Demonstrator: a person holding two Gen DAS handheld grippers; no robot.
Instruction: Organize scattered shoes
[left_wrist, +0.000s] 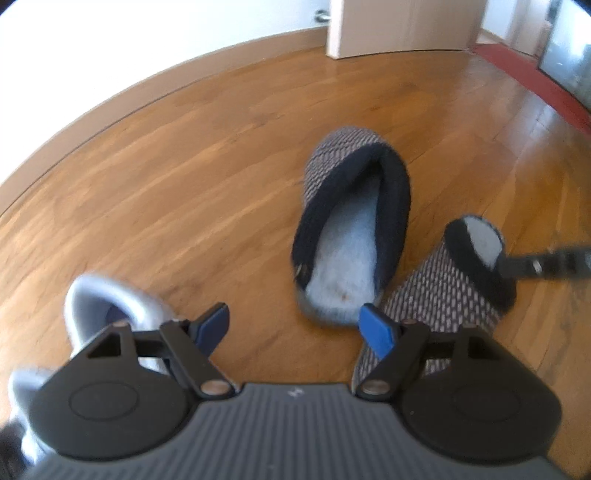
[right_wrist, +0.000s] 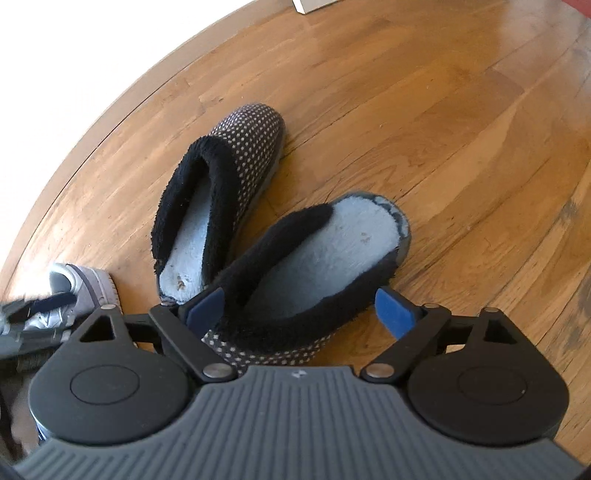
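Glossy wood floor; fuzzy cloth slippers; matt plastic gripper

Right gripper open around near slipper, second slipper touching, sneaker left

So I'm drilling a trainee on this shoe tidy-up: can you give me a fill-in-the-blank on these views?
1. The two slippers lie on a ____ floor.
2. Their insoles are light ____.
3. The right gripper straddles one slipper with its jaws ____.
4. Left of the slippers lies a silver ____.

Missing: wooden; blue; open; sneaker
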